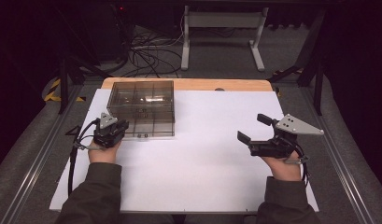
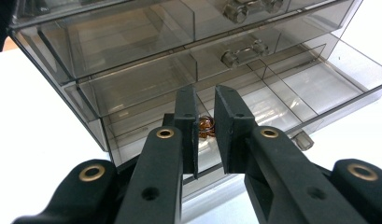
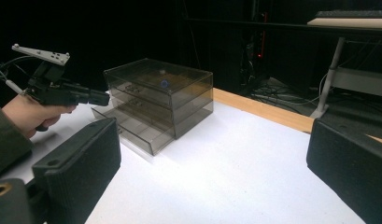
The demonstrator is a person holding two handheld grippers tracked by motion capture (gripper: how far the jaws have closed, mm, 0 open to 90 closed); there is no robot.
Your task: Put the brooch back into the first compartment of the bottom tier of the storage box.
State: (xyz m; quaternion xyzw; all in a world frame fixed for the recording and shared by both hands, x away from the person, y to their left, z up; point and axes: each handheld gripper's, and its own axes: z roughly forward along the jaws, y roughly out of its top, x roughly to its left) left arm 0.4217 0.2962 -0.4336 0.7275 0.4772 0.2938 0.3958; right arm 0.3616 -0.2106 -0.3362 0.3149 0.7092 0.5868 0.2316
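Observation:
A smoky clear drawer box (image 1: 142, 105) (image 3: 160, 88) stands at the back left of the white board. Its bottom drawer (image 2: 300, 86) (image 3: 132, 130) is pulled out and split into compartments. My left gripper (image 1: 121, 128) (image 2: 206, 109) hangs over the left end of that drawer, its jaws close together with a small amber-brown thing (image 2: 205, 127) pinched between them. In the right gripper view the left gripper (image 3: 97, 97) points at the box front. My right gripper (image 1: 253, 127) (image 3: 212, 154) hovers over the board's right side, open wide, nothing between its fingers.
The white board (image 1: 202, 158) covers a wooden table (image 1: 198, 84). The two upper drawers (image 2: 132, 51) are closed, each with a clear handle (image 2: 244, 53). Behind the table lie cables (image 1: 151, 56) and a white stand (image 1: 221, 28) on the floor.

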